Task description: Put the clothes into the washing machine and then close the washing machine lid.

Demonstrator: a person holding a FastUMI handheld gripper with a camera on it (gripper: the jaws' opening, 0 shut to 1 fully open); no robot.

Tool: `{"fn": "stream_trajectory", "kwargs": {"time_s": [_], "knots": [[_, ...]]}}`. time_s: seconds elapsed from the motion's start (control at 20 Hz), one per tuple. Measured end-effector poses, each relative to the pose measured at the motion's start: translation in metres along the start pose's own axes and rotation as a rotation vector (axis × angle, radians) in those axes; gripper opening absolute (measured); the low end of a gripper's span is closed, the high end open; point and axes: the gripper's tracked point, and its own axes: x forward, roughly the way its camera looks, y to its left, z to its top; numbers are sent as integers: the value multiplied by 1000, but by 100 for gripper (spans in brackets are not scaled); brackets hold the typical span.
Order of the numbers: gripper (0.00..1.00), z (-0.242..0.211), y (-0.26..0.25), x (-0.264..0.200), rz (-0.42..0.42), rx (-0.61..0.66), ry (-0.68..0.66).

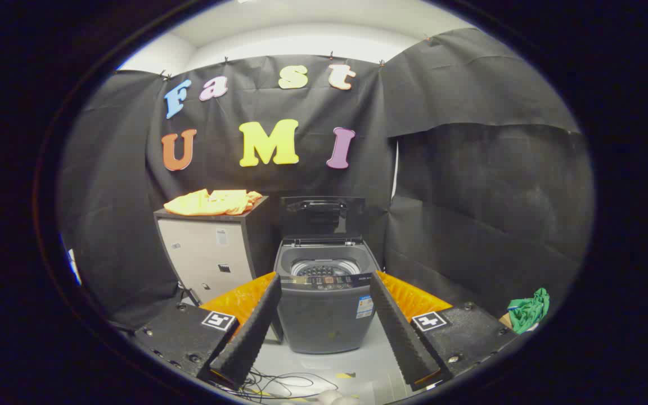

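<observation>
A hand-held gripper (324, 315) faced into a booth walled in black cloth. Its two fingers stood spread wide apart and held nothing.

Straight ahead at twelve o'clock, framed in the gap between the fingers and well beyond their tips, stood a small dark top-loading washer (324, 304). Its lid (322, 212) was tipped up and back, upright against the cloth wall, so the tub (321, 264) lay open. A pale ring showed inside the tub; no fabric could be made out in it, though the bottom was hidden.

At about ten o'clock from the washer, just beside it, stood a pale cabinet (206, 264) with a dark top. A yellow-orange garment (214, 202) lay spread loosely on that top, higher than the washer's rim and well apart from the fingers.

At about four o'clock from the washer, beyond the right finger and down by the cloth wall, a crumpled green garment (529, 309) lay on something low that could not be identified.

Loose cables (279, 385) trailed over the pale floor (369, 360) at six o'clock, below the fingers.

Judged from this, the task had barely begun. The washer stood ready to load, but the yellow-orange garment was untouched on the cabinet and the green one also lay outside. Fetching the clothes, dropping them in the tub and lowering the lid all remained.
</observation>
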Motion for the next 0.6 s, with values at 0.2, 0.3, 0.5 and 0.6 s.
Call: {"fn": "stream_trajectory", "kwargs": {"time_s": [0.2,0.3,0.5,0.6], "knots": [[99,2,5,3,3,7,3],[99,3,7,5,7,6,1],[99,9,8,12,7,7,-2],[99,15,5,17,-6,-1,-4]]}}
